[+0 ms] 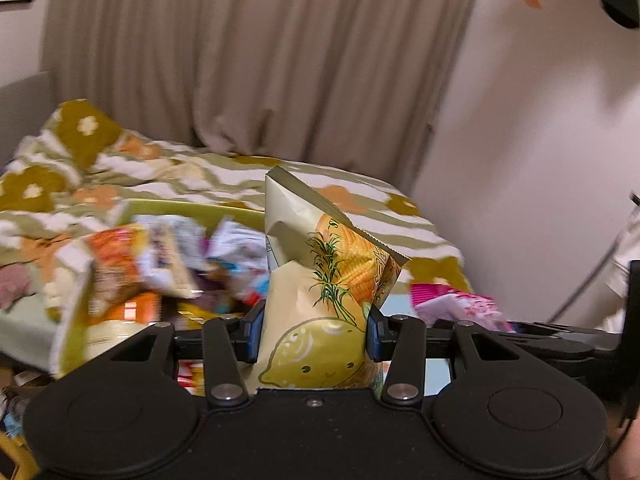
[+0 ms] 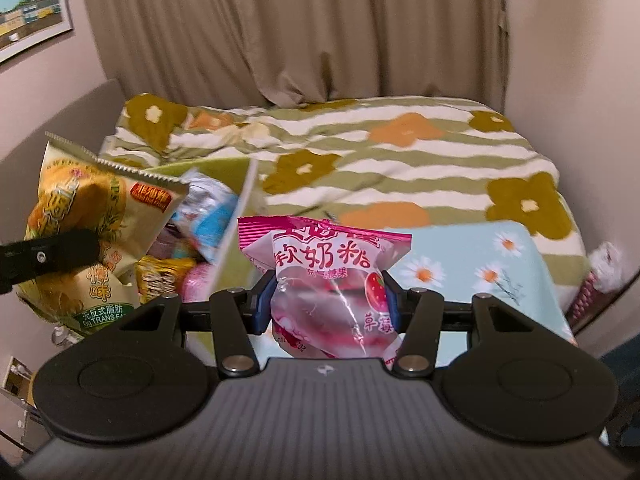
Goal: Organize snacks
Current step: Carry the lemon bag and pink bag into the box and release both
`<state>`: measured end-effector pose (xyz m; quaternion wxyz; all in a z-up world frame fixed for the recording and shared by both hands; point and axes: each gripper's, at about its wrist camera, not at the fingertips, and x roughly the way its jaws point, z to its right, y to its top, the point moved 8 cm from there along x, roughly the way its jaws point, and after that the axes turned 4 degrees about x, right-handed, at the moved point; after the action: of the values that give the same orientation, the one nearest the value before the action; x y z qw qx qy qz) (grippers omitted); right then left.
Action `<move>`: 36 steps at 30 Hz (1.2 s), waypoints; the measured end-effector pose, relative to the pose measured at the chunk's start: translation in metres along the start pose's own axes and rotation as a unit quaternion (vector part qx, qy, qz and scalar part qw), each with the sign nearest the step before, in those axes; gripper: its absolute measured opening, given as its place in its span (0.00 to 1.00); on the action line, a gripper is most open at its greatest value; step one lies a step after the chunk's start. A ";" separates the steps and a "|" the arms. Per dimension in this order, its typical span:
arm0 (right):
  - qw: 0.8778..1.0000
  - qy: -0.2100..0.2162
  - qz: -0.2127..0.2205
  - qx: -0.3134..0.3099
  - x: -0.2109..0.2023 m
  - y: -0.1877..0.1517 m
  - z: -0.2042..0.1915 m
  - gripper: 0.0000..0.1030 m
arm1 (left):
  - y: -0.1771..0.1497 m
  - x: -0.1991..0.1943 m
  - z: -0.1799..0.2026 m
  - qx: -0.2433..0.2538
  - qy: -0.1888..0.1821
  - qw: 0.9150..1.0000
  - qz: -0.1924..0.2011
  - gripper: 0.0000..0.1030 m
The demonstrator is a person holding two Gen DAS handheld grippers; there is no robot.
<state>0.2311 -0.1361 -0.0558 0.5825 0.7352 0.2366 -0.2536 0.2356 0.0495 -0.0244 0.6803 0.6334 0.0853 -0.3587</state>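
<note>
Two views look forward along a pair of hand-held grippers above a bed (image 2: 400, 168) with a green-and-white striped blanket patterned with mustard and orange flowers.

The left gripper (image 1: 312, 328) is clamped on a cream chip bag (image 1: 320, 280), its blue pads pressing in both sides of the bag. The bag stands upright between the fingers, its crimped top edge slanting away ahead. It carries a drawing of ridged yellow chips, a green herb sprig and a cartoon lemon. From the right wrist view the same chip bag (image 2: 100, 216) appears to the left of the right gripper; small white lettering on a green band reads "0g TRANS FA", cut off at the edge, with Chinese characters above it that are partly blurred.

The right gripper (image 2: 326, 300) is closed on a pink candy bag (image 2: 332, 280), which is clear in its lower half. Large red Chinese characters cross its top, a strawberry picture sits at its right side, and beside that the characters "草莓".

Ahead and left of both grippers lies a pile of snack packets (image 1: 160, 264), too blurred to read. Below the right gripper spreads a pale blue cloth with daisies (image 2: 480, 272). Beige curtains (image 2: 300, 28) hang beyond the bed, and a framed picture (image 2: 28, 8) hangs on the wall at far left.
</note>
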 end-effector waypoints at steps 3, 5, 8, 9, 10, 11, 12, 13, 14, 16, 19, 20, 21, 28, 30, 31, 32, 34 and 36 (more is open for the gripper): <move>1.000 0.017 0.001 -0.009 0.007 0.006 -0.022 0.65 | -0.001 0.001 -0.027 -0.017 0.026 1.000 -0.002 0.49; 1.000 0.027 0.001 -0.014 0.014 0.010 -0.036 0.65 | -0.001 0.007 -0.041 -0.025 0.039 0.999 -0.005 0.49; 0.999 0.042 0.000 -0.024 0.024 0.017 -0.055 0.65 | -0.004 0.022 -0.061 -0.039 0.054 0.998 -0.015 0.49; 0.999 0.047 -0.001 -0.028 0.027 0.019 -0.061 0.65 | -0.005 0.026 -0.066 -0.043 0.055 0.997 -0.019 0.49; 0.998 0.052 -0.002 -0.031 0.031 0.021 -0.066 0.65 | -0.007 0.032 -0.072 -0.048 0.058 0.997 -0.024 0.50; 0.998 0.057 -0.003 -0.035 0.035 0.023 -0.071 0.65 | -0.008 0.036 -0.077 -0.053 0.061 0.996 -0.025 0.54; 0.997 0.060 -0.005 -0.038 0.039 0.025 -0.076 0.65 | -0.010 0.041 -0.080 -0.058 0.062 0.996 -0.028 0.72; 0.997 0.064 -0.006 -0.041 0.043 0.027 -0.080 0.65 | -0.012 0.044 -0.083 -0.060 0.067 0.995 -0.033 0.83; 0.997 0.067 -0.007 -0.044 0.045 0.027 -0.084 0.65 | -0.014 0.043 -0.086 -0.061 0.076 0.995 -0.033 0.96; 0.996 0.073 -0.009 -0.048 0.049 0.029 -0.088 0.65 | -0.016 0.041 -0.089 -0.055 0.087 0.994 -0.030 0.98; 0.995 0.082 -0.015 -0.050 0.055 0.029 -0.095 0.65 | -0.017 0.039 -0.093 -0.053 0.092 0.994 -0.036 0.98; 0.995 0.084 -0.016 -0.050 0.057 0.030 -0.098 0.65 | -0.017 0.037 -0.094 -0.056 0.094 0.993 -0.034 0.98; 0.995 0.086 -0.017 -0.051 0.059 0.031 -0.100 0.65 | -0.016 0.035 -0.096 -0.059 0.095 0.993 -0.031 0.98; 0.992 0.107 -0.021 -0.066 0.070 0.046 -0.121 0.66 | -0.004 0.021 -0.105 -0.050 0.117 0.992 -0.010 0.99; 0.990 0.117 -0.023 -0.071 0.075 0.049 -0.130 0.66 | 0.000 0.020 -0.108 -0.044 0.124 0.991 -0.006 0.99; 0.990 0.122 -0.026 -0.072 0.079 0.050 -0.135 0.67 | 0.000 0.019 -0.108 -0.041 0.127 0.991 -0.006 0.99; 0.989 0.126 -0.032 -0.074 0.084 0.050 -0.140 0.69 | 0.000 0.019 -0.109 -0.036 0.132 0.991 -0.008 0.99; 0.988 0.133 -0.041 -0.070 0.094 0.048 -0.146 0.78 | -0.001 0.021 -0.110 -0.026 0.139 0.990 -0.014 0.99; 0.988 0.134 -0.044 -0.059 0.100 0.045 -0.147 1.00 | -0.006 0.023 -0.112 -0.015 0.144 0.989 -0.020 0.99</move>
<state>0.3502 0.0032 -0.0597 0.5760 0.7160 0.3587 -0.1638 0.2871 0.1445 -0.0626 0.6632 0.6659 0.2006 -0.2765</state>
